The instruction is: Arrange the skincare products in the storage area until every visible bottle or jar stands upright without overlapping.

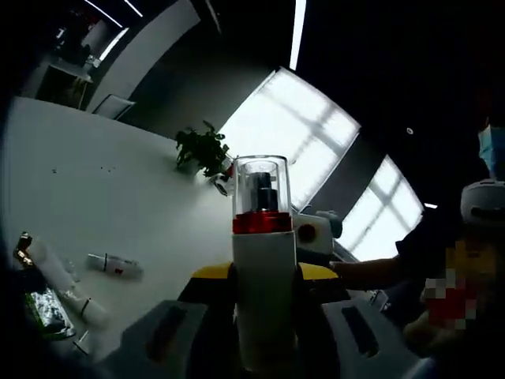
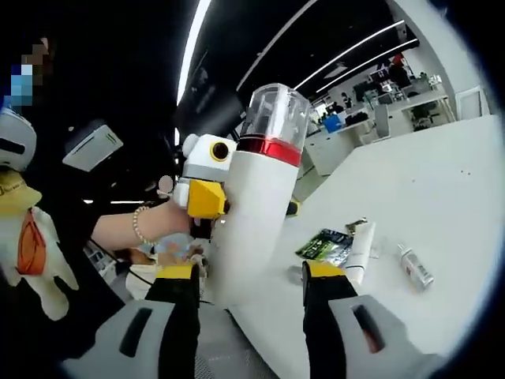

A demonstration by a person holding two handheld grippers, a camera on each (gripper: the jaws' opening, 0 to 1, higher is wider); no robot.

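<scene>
A white bottle (image 1: 264, 300) with a red band and a clear cap is held in the air over the table, and my left gripper (image 1: 264, 273) is shut on it, a yellow pad pressing each side. In the right gripper view the same bottle (image 2: 256, 213) leans to the right. There the left gripper (image 2: 207, 199) clamps its upper body from the left, held by a hand with a bracelet. My right gripper (image 2: 250, 272) is open, its yellow-tipped jaws standing on either side of the bottle's lower part with small gaps.
On the white table (image 2: 442, 189) lie a green sachet (image 2: 326, 245), a white tube (image 2: 361, 251) and a small bottle (image 2: 414, 267). In the left gripper view they lie at lower left: sachet (image 1: 47, 312), tube (image 1: 67, 286), small bottle (image 1: 114, 264). A potted plant (image 1: 201, 150) stands far back.
</scene>
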